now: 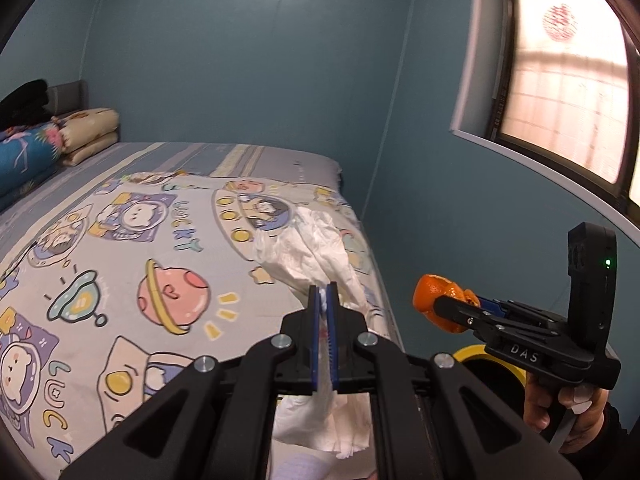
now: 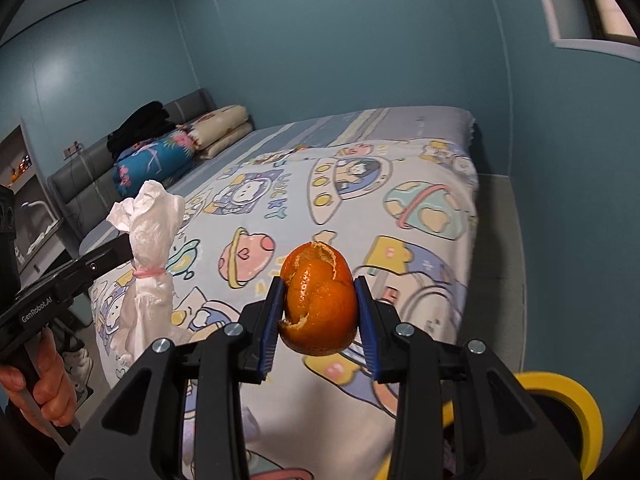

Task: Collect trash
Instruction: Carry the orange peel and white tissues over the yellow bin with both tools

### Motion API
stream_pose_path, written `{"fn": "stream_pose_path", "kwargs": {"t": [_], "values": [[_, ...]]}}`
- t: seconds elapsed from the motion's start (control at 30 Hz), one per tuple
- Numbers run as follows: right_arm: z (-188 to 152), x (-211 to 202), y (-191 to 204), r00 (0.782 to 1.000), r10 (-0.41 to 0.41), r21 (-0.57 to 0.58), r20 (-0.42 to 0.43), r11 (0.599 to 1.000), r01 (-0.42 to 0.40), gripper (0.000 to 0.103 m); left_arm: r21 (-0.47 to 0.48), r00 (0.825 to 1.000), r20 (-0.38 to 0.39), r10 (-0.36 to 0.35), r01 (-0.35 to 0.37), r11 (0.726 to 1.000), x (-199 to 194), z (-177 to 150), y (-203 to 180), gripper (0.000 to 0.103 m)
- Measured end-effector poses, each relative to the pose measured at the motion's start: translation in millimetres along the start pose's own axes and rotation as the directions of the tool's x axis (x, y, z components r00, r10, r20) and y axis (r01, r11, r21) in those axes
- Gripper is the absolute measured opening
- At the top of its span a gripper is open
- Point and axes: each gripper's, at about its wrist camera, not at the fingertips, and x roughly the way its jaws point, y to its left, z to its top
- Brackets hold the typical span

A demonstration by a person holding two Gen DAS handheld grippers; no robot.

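The left gripper (image 1: 324,294) has its two blue-padded jaws pressed nearly together on one white plastic bag (image 1: 308,248); only the thin bunched plastic separates them. The bag fans out crumpled above the fingertips and hangs down below the jaws. In the right wrist view the same bag (image 2: 150,248) stands upright from the left gripper (image 2: 120,254), cinched by one pink band (image 2: 149,271) around its neck.

The right gripper (image 2: 320,300) holds one orange peel (image 2: 320,300), a hollow, torn shell of rind, between its two blue pads (image 2: 270,320); the jaws stand moderately apart, touching the peel on both sides. From the left wrist view the peel (image 1: 434,300) sticks out past the tip of the right gripper (image 1: 444,306), held in one hand (image 1: 568,412).

Both pieces of trash are held in the air over the near corner of one bed (image 1: 120,260), whose sheet carries cartoon astronauts and planets. Below the right gripper sits one round bin with a yellow rim (image 2: 560,392) and a dark inside, just beside the bed's edge. At the headboard end lie three folded or rolled bundles: one beige quilt (image 2: 222,126), one blue floral roll (image 2: 154,160) and one black heap of cloth (image 2: 138,124). One window (image 1: 568,80) is set in the blue wall.
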Motion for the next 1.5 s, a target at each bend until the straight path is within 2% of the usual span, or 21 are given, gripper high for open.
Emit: {"fn": "stream_pose_path", "kwargs": {"t": [0.3,0.7,1.03,1.4,1.5], "values": [[-22.2,-43.0,-40.7,0.995,-0.096,0.057,0.018,0.994,0.094,0.033,0.067,0.996,-0.035,-0.082,0.084,0.994,12.7,-11.3,-54.7,0.003],[-57.0,-84.9,-99.1,0.978,-0.206,0.176,0.019,0.964,0.2,0.033,0.115,0.98,-0.079,-0.182,0.19,0.975,35.5,-31.6,-121.8,0.003],[-83.8,-95.6,-133.0,0.965,-0.263,0.249,0.002,0.934,0.255,0.034,0.134,0.964,-0.139,-0.224,0.243,0.961,60.6,-53.8,-153.6,0.003],[-100.1,-88.7,-150.9,0.961,-0.271,0.294,-0.05,0.916,0.274,0.034,0.173,0.945,-0.216,-0.245,0.284,0.943,83.7,-79.4,-178.8,0.003],[-105.2,-84.2,-155.0,0.96,-0.268,0.301,-0.078,0.912,0.279,0.034,0.163,0.933,-0.252,-0.257,0.302,0.939,91.4,-87.2,-181.3,0.003]]}}
